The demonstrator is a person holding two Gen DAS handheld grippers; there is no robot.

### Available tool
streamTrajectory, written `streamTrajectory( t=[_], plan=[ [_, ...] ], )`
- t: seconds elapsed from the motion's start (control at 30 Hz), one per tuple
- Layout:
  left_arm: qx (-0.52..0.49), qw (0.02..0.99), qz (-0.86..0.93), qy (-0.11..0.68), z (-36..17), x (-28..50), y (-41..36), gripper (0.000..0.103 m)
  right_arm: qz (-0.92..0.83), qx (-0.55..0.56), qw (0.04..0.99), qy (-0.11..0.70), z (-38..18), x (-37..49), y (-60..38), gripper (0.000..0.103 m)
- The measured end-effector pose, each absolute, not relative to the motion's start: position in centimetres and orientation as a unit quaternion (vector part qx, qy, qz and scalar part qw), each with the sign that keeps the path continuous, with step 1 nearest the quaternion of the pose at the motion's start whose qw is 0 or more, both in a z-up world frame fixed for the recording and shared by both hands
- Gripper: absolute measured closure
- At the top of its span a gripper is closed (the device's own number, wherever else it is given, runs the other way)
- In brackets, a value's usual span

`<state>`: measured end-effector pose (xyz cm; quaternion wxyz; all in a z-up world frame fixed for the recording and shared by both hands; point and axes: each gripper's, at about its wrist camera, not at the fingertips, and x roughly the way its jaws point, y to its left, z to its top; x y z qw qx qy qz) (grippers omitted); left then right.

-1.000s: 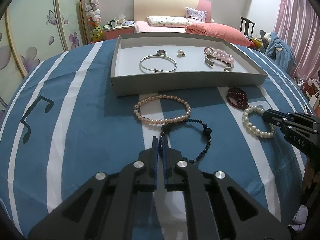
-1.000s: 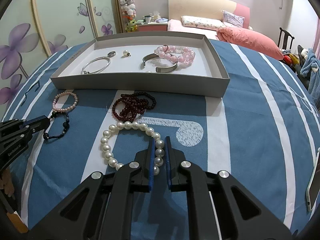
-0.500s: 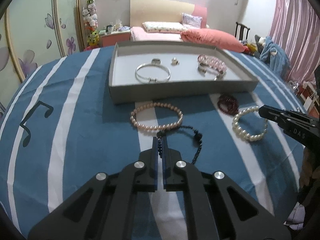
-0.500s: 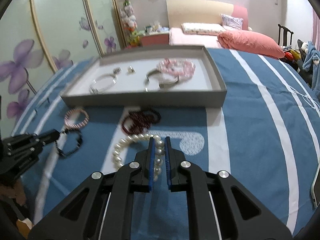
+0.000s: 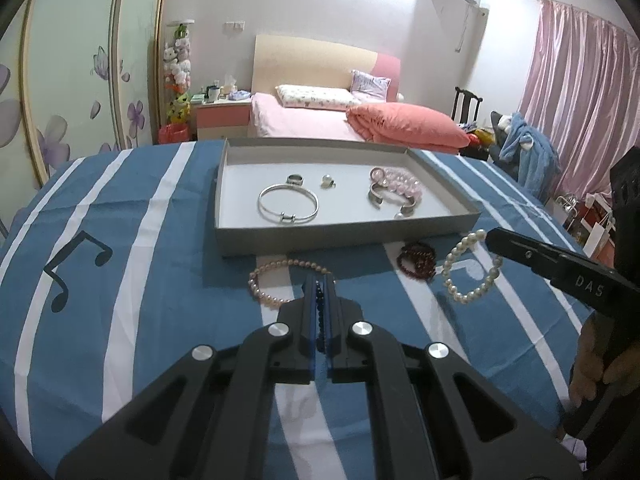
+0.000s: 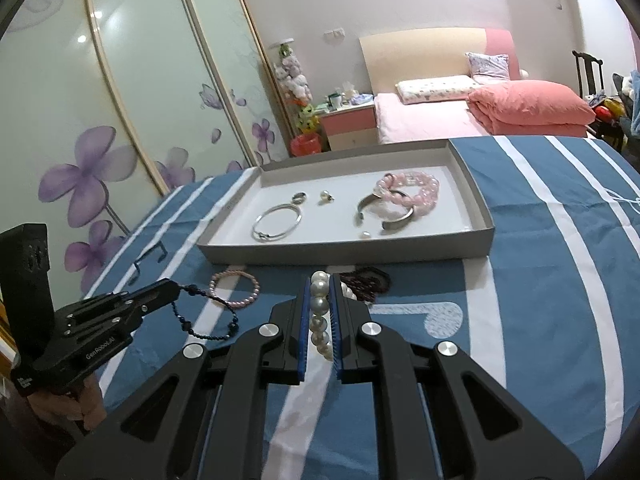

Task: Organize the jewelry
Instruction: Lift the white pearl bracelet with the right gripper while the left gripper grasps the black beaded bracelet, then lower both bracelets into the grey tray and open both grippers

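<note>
My left gripper (image 5: 319, 280) is shut on a dark blue bead bracelet (image 6: 200, 324), which dangles from its tip above the striped blue tablecloth. My right gripper (image 6: 320, 280) is shut on a white pearl bracelet (image 6: 320, 304); in the left wrist view the pearl bracelet (image 5: 472, 268) hangs from the right gripper (image 5: 490, 236). A pink pearl bracelet (image 5: 272, 280) and a dark red bead bracelet (image 5: 418, 260) lie on the cloth in front of the grey tray (image 5: 344, 236). Inside the tray lie a silver bangle (image 5: 288, 204), a ring (image 5: 295, 179) and a pink bead bracelet (image 5: 396, 182).
A silver cuff (image 6: 384, 212) and a small pearl stud (image 6: 326, 197) also lie in the tray (image 6: 344, 254). Beyond the table stand a bed with pink bedding (image 5: 360, 120), a wardrobe with flower doors (image 6: 100, 140) and pink curtains (image 5: 580, 100).
Both grippers have risen from the cloth, each lifting its bracelet. The dark beads and the white pearls now hang instead of lying flat. The views have tilted up toward the room.
</note>
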<state>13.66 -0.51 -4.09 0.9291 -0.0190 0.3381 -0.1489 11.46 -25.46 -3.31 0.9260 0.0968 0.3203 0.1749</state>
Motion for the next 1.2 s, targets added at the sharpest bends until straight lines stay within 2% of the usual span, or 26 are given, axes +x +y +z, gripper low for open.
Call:
streamTrajectory(
  t=[0.47, 0.93, 1.2],
  plan=[
    [-0.03, 0.944, -0.139, 0.298, -2.5, 12.7, -0.2, 0.099, 0.166, 0.101, 0.939, 0.284, -2.3, 10.4, -25.3, 0.093],
    [-0.012, 0.975, -0.09, 0.202, 1.2, 12.3, -0.7, 0.099, 0.117, 0.057, 0.977, 0.168, 1.5, 9.4, -24.3, 0.093],
    [0.002, 0.983, -0.072, 0.17, 2.3, 12.4, -1.4, 0.099, 0.097, 0.041, 0.986, 0.13, 2.5, 9.5, -23.8, 0.093]
  ],
)
